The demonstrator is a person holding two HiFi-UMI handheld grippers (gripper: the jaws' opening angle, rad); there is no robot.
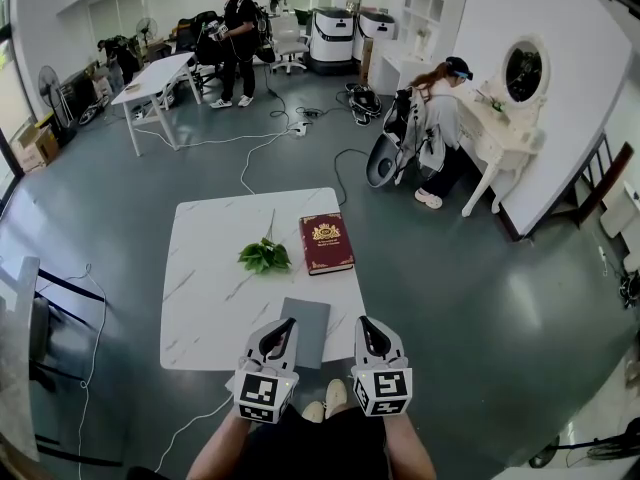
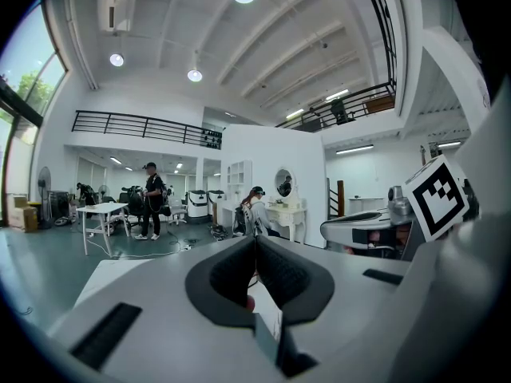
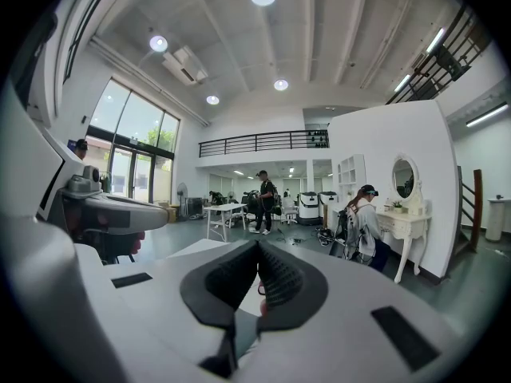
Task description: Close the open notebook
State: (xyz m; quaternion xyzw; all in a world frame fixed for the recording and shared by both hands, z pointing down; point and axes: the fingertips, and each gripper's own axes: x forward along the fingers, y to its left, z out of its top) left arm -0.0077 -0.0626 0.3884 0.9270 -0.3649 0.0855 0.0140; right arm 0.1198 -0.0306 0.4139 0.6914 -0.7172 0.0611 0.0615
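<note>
Your left gripper [image 1: 287, 324] sits at the near edge of the desk [image 1: 210, 258], pointing away from you and nearly level. Its fingers [image 2: 227, 274] are pressed together with nothing between them (the left gripper view shows the dark pads meeting in one line).

Further out on the desk, left of centre, lies a leafy sprig [image 1: 265, 255] with its stem pointing towards the far edge.

The grey notebook [image 1: 308, 326] lies flat near the front edge, between your two grippers, its cover down and closed. In the head view the left gripper's tip overlaps the notebook's left edge, but you cannot tell from here whether it touches.

Just right of the sprig, and beyond the notebook, a red book [image 1: 326, 242] with a gold emblem lies shut, close to the desk's right edge and apart from the grey notebook.

Your right gripper [image 1: 363, 321] is level with the left one, just off the desk's near right corner and to the right of the notebook. Its fingers [image 3: 283, 282] are together too, holding nothing.

Beyond the desk, a person [image 1: 238, 38] stands by a white table [image 1: 150, 78] at the far left, and another person [image 1: 440, 128] crouches at a white vanity [image 1: 500, 133] on the right.
</note>
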